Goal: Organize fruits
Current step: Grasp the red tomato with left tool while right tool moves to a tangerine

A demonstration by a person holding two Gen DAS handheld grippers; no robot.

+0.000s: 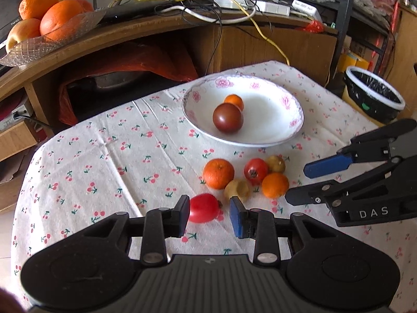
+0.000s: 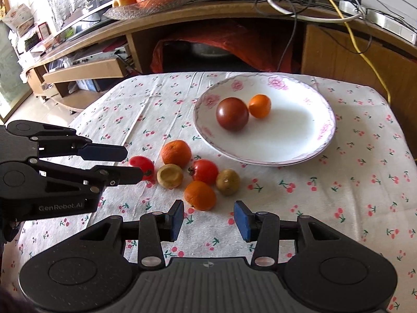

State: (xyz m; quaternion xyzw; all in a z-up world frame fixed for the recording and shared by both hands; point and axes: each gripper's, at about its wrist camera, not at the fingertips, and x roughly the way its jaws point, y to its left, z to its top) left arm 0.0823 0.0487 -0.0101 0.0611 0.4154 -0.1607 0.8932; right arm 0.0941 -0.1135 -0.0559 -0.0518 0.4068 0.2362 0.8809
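Ahead of both tongs, the flowered plate [image 2: 323, 140] holds a dark tomato [image 2: 232, 114] touching a small orange [image 2: 259, 106]; the rest of its basin is bare. Between the plate and the tongs, six fruits lie clustered on the cherry-print tablecloth [image 2: 338, 195]: a large orange [image 2: 176, 153], a red tomato [image 2: 205, 171], a second orange [image 2: 200, 195], two yellowish fruits [image 2: 170, 175] [image 2: 227, 181] and a bright red tomato [image 1: 203, 207]. Open cloth extends to the right of the right tongs [image 2: 208, 220] as far as the table edge. The left tongs [image 1: 209, 215] are spread, with the bright red tomato just in front of the left finger; contact cannot be told. The right tongs are spread and empty, the second orange just ahead of the gap.
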